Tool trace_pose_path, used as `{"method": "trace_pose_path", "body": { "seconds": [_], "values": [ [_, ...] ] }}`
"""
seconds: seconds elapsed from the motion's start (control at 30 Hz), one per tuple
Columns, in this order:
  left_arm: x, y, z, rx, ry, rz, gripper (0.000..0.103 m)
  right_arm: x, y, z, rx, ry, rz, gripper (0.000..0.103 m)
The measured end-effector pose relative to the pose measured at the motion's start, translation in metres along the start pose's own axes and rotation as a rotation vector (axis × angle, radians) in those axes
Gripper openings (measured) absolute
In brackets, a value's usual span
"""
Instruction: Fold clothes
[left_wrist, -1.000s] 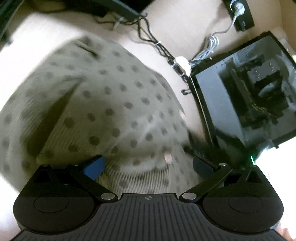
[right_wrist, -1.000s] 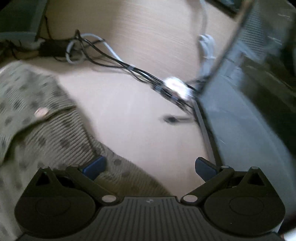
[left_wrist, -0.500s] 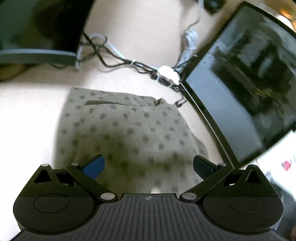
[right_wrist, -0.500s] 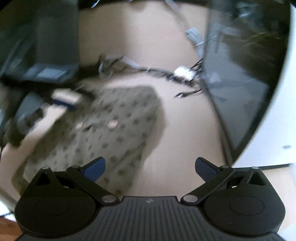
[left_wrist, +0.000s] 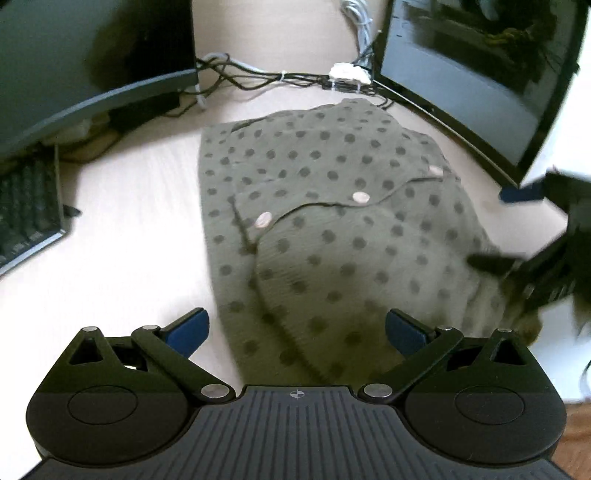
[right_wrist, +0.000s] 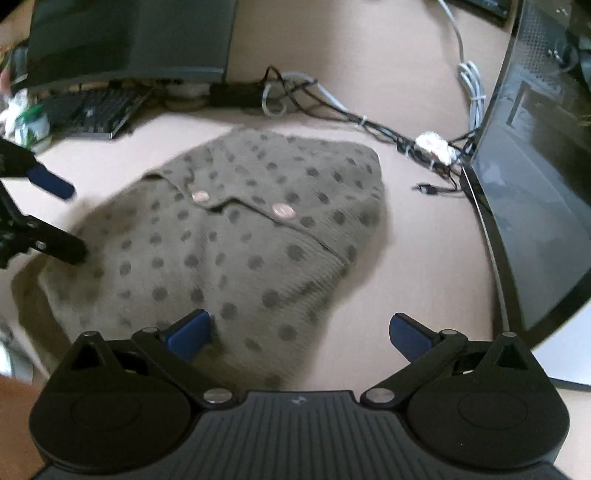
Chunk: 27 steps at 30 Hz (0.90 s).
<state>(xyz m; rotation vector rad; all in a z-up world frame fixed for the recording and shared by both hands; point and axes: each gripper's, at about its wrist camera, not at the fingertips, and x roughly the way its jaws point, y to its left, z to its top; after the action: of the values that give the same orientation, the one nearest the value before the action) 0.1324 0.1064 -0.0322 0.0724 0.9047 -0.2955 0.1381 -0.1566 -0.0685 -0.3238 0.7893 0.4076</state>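
a folded olive polka-dot cardigan lies in a compact bundle on a pale desk, between a keyboard to one side and a glass-sided computer case to the other, its pale buttons facing up along a turned-over placket. the left gripper hangs above the near edge of the bundle with its blue-tipped fingers spread wide and nothing between them; the right gripper is likewise spread wide and empty over the garment's right side. the folding looks largely done, judging by the tidy shape, with perhaps only a final smoothing or tightening fold left.
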Motion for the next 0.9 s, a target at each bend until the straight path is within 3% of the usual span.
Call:
{"method": "trace_pose_path", "body": {
  "seconds": [0.07, 0.17, 0.27, 0.37, 0.47, 0.6, 0.73, 0.8, 0.9],
  "values": [
    [-0.006, 0.002, 0.003, -0.026, -0.044, -0.064, 0.103, -0.009, -0.008, 0.004, 0.007, -0.003, 0.005, 0.103],
    [-0.006, -0.002, 0.014, -0.053, -0.117, -0.179, 0.103, -0.023, -0.015, 0.024, 0.091, -0.127, -0.009, 0.103],
    [0.013, -0.013, 0.019, -0.03, -0.104, -0.234, 0.103, -0.008, -0.022, 0.049, 0.217, -0.182, -0.036, 0.103],
    [0.035, -0.012, 0.012, -0.045, -0.016, -0.198, 0.103, 0.028, -0.023, 0.058, 0.246, -0.132, -0.132, 0.103],
    [0.036, -0.002, 0.003, -0.048, -0.001, -0.173, 0.103, 0.062, -0.021, 0.051, 0.216, -0.03, -0.138, 0.103],
    [0.017, 0.017, -0.001, -0.113, -0.011, -0.166, 0.103, 0.04, -0.009, 0.055, 0.149, -0.083, -0.184, 0.103],
    [-0.003, 0.046, -0.003, -0.188, -0.027, -0.063, 0.103, -0.005, 0.023, 0.047, 0.019, -0.151, 0.008, 0.102],
    [-0.007, 0.062, -0.003, -0.214, -0.024, 0.001, 0.103, -0.017, 0.045, 0.038, -0.081, -0.116, 0.128, 0.086],
    [-0.01, 0.072, -0.003, -0.231, -0.019, 0.043, 0.103, -0.019, 0.075, 0.027, -0.174, -0.018, 0.332, 0.076]
  ]
}}
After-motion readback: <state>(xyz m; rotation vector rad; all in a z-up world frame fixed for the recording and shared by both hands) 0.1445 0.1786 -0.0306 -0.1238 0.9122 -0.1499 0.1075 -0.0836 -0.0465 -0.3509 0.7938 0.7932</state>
